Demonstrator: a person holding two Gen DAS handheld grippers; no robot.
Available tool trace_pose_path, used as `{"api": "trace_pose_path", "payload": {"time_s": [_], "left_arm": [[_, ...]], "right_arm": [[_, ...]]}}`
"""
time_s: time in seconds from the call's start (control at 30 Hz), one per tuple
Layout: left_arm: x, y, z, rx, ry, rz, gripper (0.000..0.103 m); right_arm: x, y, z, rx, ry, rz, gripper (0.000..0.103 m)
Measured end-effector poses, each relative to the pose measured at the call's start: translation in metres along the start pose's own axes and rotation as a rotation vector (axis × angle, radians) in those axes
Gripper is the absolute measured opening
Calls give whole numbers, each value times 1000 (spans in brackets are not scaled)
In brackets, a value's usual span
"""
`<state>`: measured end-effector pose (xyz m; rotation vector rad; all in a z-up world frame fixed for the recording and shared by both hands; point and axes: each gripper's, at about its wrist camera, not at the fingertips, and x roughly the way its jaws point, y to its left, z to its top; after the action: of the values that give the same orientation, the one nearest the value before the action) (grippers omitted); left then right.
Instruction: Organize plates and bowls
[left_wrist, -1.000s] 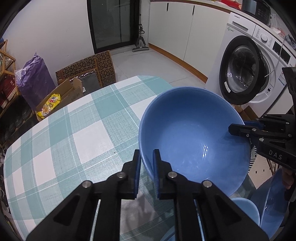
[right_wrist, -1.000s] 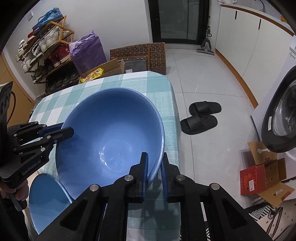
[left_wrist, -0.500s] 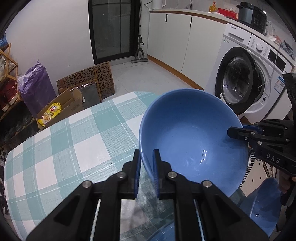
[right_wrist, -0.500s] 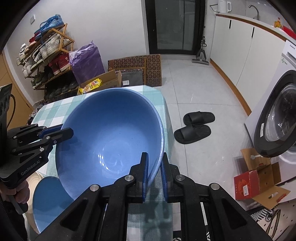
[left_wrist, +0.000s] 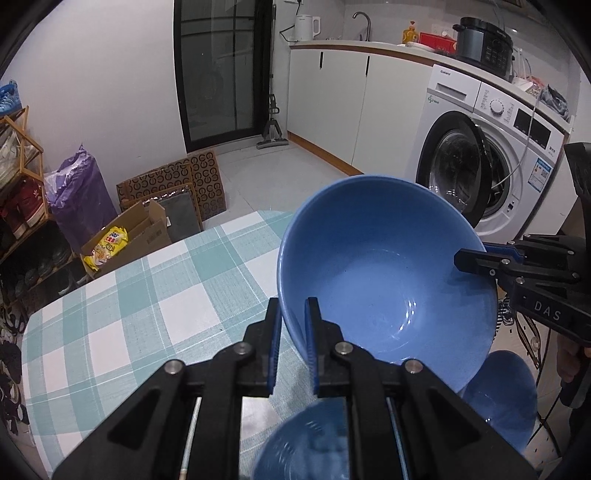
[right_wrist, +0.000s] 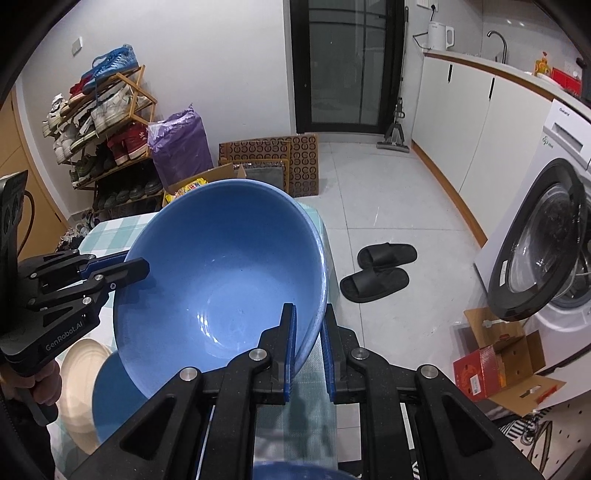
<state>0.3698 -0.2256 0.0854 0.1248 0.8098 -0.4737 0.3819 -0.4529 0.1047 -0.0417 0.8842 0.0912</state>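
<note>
Both tools point steeply downward. The left tool (left_wrist: 291, 339) clamps the big blue bowl (left_wrist: 384, 280) by its near rim at frame centre; the right tool (right_wrist: 308, 349) pinches the opposite rim. The bowl hangs tilted above the checked surface (left_wrist: 147, 295).

- Big blue bowl (left_wrist: 384, 273): glossy, empty, tilted, mid-frame, clear of the table
- Smaller blue bowls (left_wrist: 502, 398) at bottom right and bottom centre
- Cream plate (right_wrist: 79, 380), lower left
</note>
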Motion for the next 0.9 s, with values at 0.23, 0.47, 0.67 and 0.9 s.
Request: {"api": "trace_pose_path", "payload": {"time_s": [0.23, 0.47, 0.67, 0.9], "left_arm": [[-34, -9, -2, 13, -42, 2, 10], [-68, -17, -10, 25, -75, 9, 10], [-85, -19, -19, 26, -86, 8, 10], [-104, -19, -32, 25, -101, 14, 10]], "right_arm": [[-45, 10, -8, -10, -43, -6, 13], [-88, 23, -18, -20, -76, -9, 13], [-115, 38, -30, -35, -96, -11, 13], [-132, 52, -43, -41, -101, -5, 13]]}}
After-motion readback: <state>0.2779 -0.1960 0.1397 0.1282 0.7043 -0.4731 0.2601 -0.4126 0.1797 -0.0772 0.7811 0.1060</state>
